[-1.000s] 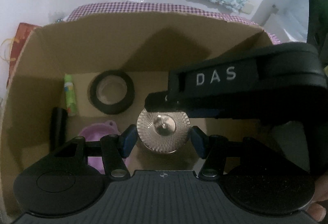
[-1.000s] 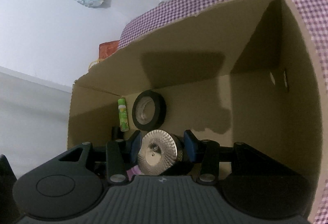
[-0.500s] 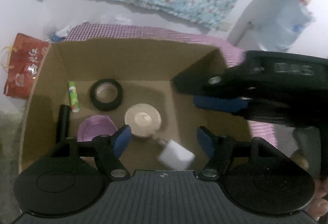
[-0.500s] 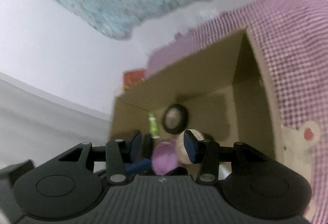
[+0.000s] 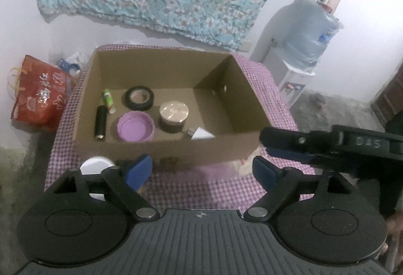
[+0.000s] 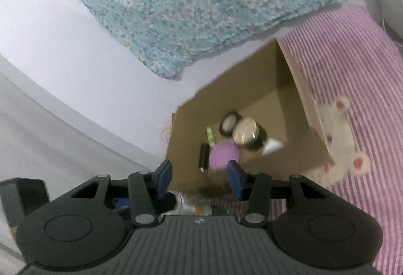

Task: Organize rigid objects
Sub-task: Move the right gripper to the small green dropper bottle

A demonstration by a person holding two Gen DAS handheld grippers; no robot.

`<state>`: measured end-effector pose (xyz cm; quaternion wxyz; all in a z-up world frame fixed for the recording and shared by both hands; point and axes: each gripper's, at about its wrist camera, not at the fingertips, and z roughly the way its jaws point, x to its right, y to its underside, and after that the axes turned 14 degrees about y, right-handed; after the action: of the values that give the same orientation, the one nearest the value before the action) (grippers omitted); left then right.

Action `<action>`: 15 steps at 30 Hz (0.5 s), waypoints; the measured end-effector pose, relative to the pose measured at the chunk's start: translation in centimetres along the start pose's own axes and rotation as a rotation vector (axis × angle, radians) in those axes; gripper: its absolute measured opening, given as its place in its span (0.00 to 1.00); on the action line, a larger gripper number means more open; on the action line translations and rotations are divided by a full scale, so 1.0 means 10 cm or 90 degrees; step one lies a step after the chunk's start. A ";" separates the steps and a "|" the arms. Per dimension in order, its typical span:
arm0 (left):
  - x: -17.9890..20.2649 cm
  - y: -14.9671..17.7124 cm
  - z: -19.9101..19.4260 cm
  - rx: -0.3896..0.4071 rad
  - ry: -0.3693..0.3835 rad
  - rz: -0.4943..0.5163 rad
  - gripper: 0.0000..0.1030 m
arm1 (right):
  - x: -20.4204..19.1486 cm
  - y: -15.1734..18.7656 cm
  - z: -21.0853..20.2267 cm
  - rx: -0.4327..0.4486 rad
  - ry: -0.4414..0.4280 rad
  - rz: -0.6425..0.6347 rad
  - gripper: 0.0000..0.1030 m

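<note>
The left gripper [image 5: 201, 170] is opening, nothing between its jaws; the right gripper [image 6: 200, 179] is opening too, half-wide and empty. Beyond them, the jar [image 5: 173, 116] stands in the box [image 5: 241, 88] beside the purple lid [image 5: 136, 126] and tape [image 5: 139, 98].

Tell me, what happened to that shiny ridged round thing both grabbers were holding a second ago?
The silver-topped round jar was let go and now stands in the brown cardboard box. Both the left gripper, jaws opening, and the right gripper pulled back out, empty. The black tape roll and purple lid stayed put.
</note>
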<state>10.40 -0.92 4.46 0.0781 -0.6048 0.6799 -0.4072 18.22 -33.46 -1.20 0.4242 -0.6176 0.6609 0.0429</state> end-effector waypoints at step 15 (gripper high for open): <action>-0.37 0.54 -0.06 -0.013 0.010 -0.046 0.87 | -0.30 0.40 0.10 -0.049 0.041 -0.089 0.50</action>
<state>6.94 2.32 -0.08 0.0522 -0.6264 0.6624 -0.4076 14.95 -29.69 -1.85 0.3807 -0.6791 0.6274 0.0185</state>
